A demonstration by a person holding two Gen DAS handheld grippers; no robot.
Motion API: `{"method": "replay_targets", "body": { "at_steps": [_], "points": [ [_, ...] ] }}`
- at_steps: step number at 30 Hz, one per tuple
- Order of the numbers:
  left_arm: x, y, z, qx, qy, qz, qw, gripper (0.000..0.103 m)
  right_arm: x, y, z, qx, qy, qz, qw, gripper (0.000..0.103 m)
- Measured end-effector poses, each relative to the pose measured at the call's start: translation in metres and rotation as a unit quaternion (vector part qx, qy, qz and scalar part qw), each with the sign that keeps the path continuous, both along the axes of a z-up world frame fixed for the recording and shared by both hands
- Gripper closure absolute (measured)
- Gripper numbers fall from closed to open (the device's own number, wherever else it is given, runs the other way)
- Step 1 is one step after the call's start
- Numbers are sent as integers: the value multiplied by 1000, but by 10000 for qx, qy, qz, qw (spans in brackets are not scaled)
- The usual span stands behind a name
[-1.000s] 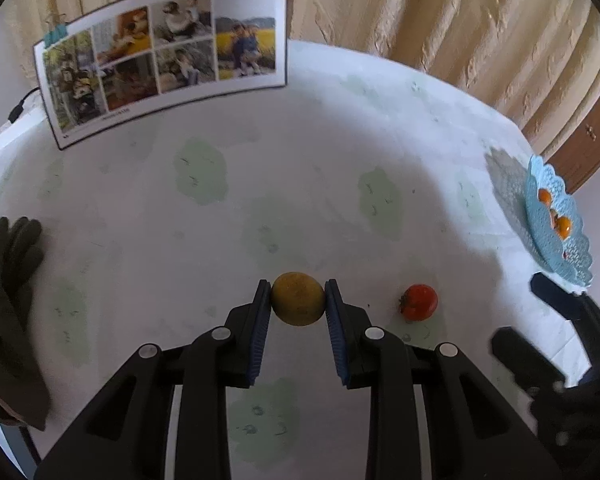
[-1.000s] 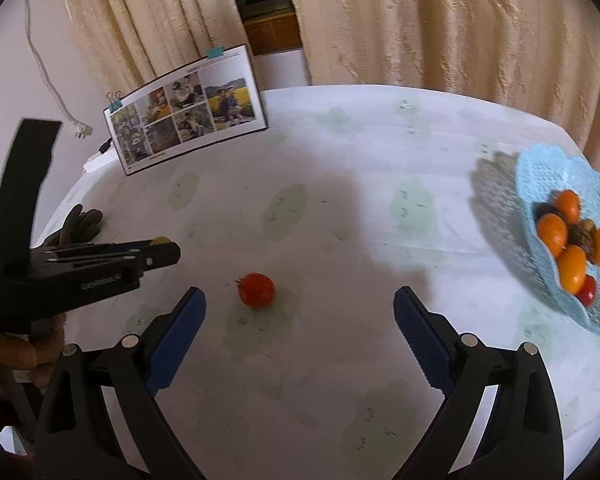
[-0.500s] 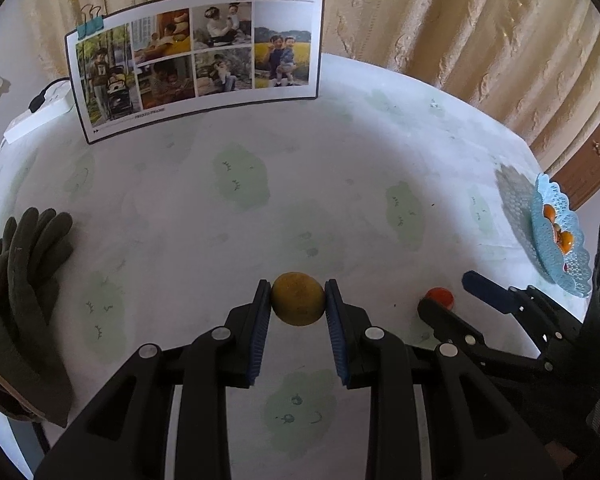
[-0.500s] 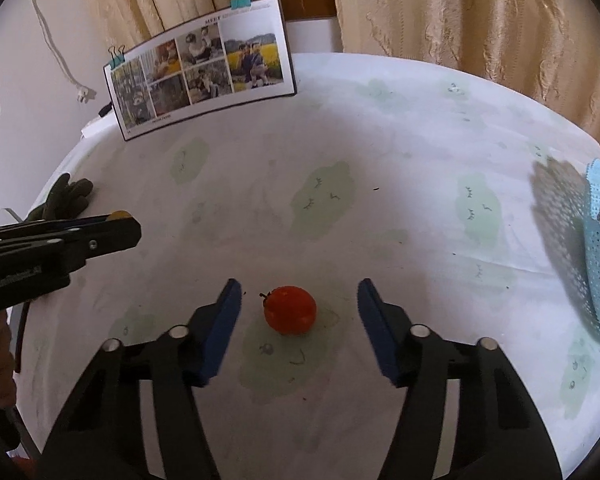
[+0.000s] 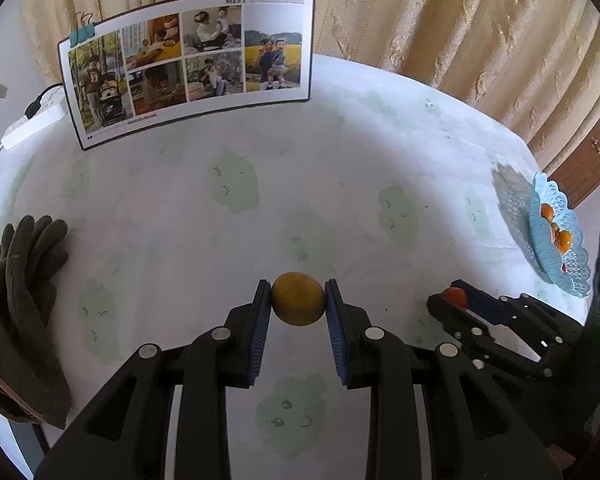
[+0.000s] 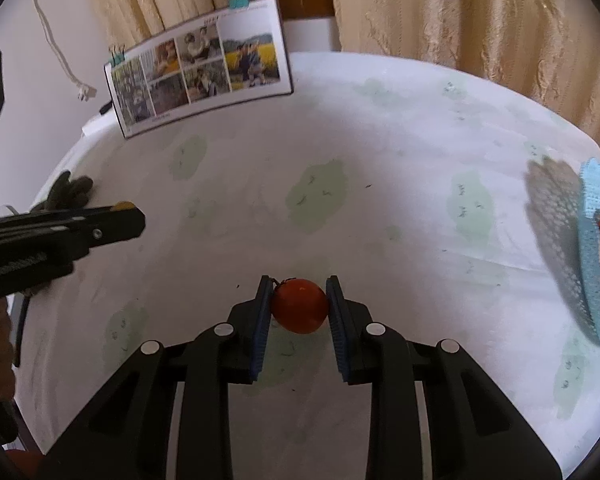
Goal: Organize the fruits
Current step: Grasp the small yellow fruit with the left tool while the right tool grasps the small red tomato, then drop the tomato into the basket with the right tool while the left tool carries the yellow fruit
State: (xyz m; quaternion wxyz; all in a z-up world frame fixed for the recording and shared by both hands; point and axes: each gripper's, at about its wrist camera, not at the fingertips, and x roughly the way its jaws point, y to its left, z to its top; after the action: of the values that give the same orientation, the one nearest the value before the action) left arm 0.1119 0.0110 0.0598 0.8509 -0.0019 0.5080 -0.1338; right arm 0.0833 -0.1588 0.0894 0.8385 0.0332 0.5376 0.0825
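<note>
Clamping tomato (image 6: 299, 305): right tool (image 6: 299, 307), newly.

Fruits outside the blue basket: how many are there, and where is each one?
2. A yellow-brown round fruit sits between the left gripper's jaws; a red tomato sits between the right gripper's jaws, just closed on it. None seen loose on the tablecloth.

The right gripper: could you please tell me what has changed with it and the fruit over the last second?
The right gripper came down over the tomato; its jaws have just been closing and now press on it from both sides. The left gripper stayed shut on the yellow fruit. The basket, photo board and gloves have not moved.
</note>
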Motion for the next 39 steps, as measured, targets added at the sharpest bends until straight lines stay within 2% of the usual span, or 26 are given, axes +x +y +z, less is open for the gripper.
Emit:
{"method": "replay_targets", "body": {
  "at_steps": [10,20,31,39],
  "points": [
    [-7,-28,18,31,-192,-190,9996,75,-12,-38,44,138,-448,-417,9980,75],
    [-19,-63,38,14,-402,-413,9983,75,-30,-88,79,61,-798,-891,9928,75],
    [-38,-118,59,16,-584,-741,9955,75,-53,-163,103,-118,-1013,-1575,9822,75],
    [-49,-164,71,25,-733,-1056,9917,75,-69,-219,110,-259,-1064,-2062,9724,75]
  ]
}}
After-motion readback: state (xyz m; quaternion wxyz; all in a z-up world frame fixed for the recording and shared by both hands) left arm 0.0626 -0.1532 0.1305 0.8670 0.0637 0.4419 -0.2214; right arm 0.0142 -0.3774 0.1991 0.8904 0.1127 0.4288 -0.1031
